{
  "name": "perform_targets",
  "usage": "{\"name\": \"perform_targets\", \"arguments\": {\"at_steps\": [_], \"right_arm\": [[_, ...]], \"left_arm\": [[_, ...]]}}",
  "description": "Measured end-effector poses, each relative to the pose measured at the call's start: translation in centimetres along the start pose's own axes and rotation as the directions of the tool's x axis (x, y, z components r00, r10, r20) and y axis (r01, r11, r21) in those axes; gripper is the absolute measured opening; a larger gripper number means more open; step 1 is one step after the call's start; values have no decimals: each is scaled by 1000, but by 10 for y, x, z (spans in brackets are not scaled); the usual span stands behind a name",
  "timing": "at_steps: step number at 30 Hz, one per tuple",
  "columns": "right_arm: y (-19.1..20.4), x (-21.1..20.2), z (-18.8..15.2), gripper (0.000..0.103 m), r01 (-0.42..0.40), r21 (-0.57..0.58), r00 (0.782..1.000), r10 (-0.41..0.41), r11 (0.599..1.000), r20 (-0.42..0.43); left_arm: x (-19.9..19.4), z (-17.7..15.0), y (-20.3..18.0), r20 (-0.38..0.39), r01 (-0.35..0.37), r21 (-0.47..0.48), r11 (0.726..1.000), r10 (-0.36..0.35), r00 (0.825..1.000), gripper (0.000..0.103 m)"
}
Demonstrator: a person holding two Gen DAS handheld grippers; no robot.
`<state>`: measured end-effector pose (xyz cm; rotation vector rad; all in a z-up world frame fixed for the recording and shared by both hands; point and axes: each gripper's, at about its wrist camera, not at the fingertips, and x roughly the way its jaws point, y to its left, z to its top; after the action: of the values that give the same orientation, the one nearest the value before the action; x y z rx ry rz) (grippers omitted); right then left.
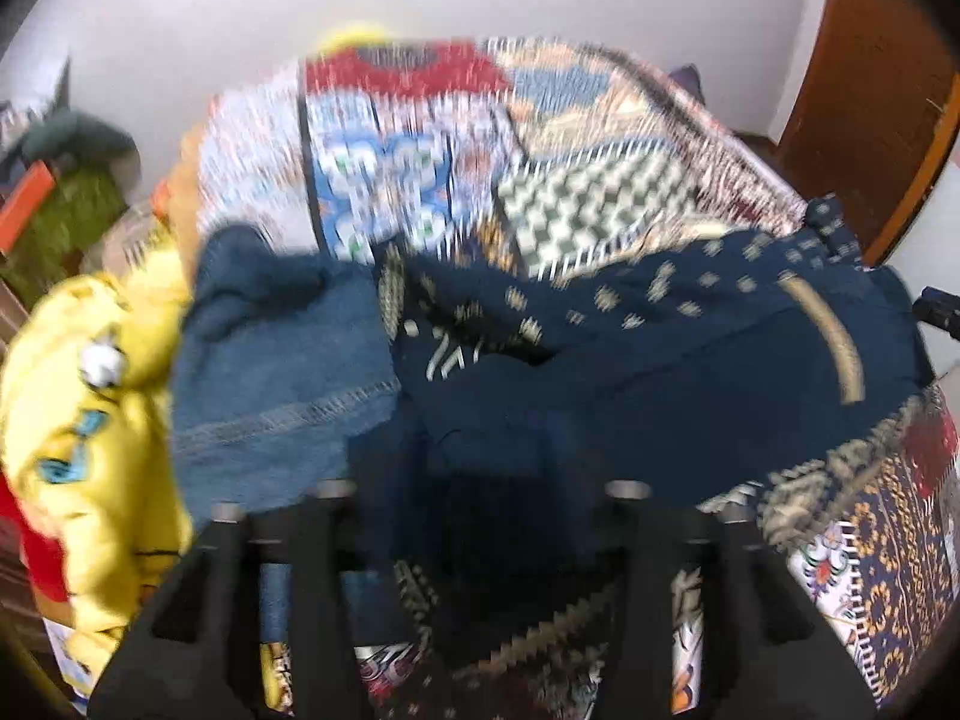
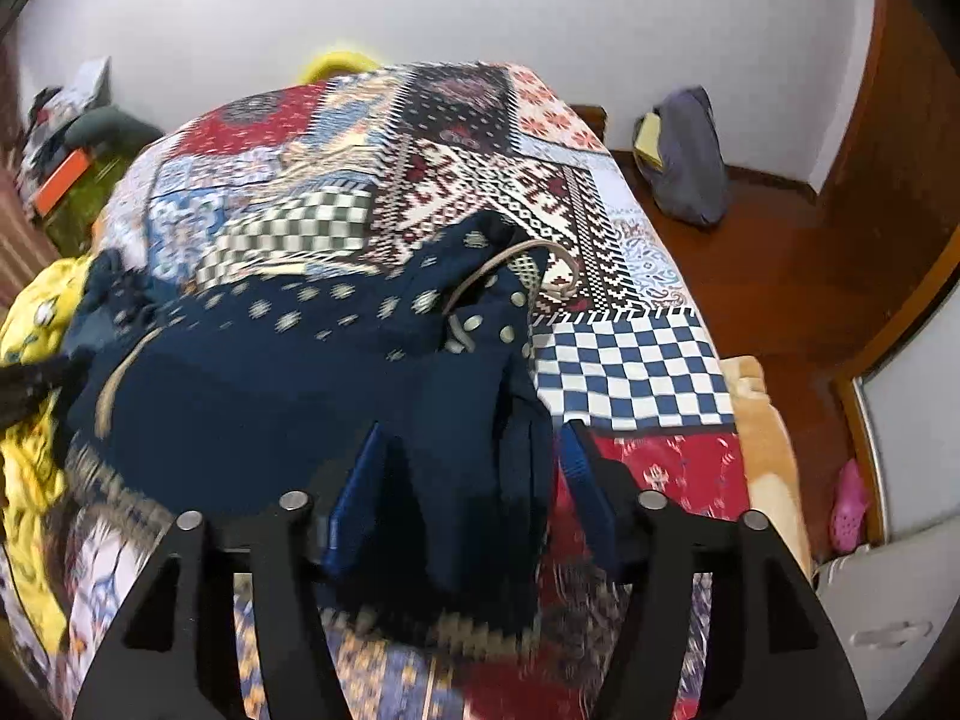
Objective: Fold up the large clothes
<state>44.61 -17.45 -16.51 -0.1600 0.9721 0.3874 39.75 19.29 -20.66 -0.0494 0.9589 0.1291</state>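
Both claws stand released: our left gripper (image 1: 480, 504) and right gripper (image 2: 468, 480) straddle the navy printed garment (image 2: 288, 396) without pinching it. Left of it we see blue denim (image 1: 270, 384) and yellow clothing (image 1: 84, 408). Everything lies on the patchwork bedspread (image 2: 630, 372); a grey bag (image 2: 684, 162) sits far right on the wooden floor (image 2: 780, 276).

left wrist: close, tilted down | right wrist: likewise (shared: navy garment (image 1: 660, 360), bedspread (image 2: 630, 372))

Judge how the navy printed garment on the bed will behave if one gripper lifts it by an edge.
The navy garment lies crumpled in soft folds, so it will probably drape and sag. It looks thin, likely light. Its loose cord may dangle or snag.
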Motion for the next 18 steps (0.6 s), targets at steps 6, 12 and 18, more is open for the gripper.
{"name": "perform_targets", "arguments": {"at_steps": [6, 12, 18], "right_arm": [[30, -26, -20, 64, -47, -64, 999, 47, 997, 12], [54, -10, -34, 70, -57, -112, 998, 53, 992, -35], [53, 30, -38, 71, -33, -22, 996, 31, 999, -81]], "left_arm": [[-40, -6, -17, 68, 49, 8, 999, -49, 996, 71], [-25, -29, -49, 24, 52, 57, 997, -53, 998, 74], [8, -38, -65, 5, 53, 34, 998, -53, 999, 74]]}}
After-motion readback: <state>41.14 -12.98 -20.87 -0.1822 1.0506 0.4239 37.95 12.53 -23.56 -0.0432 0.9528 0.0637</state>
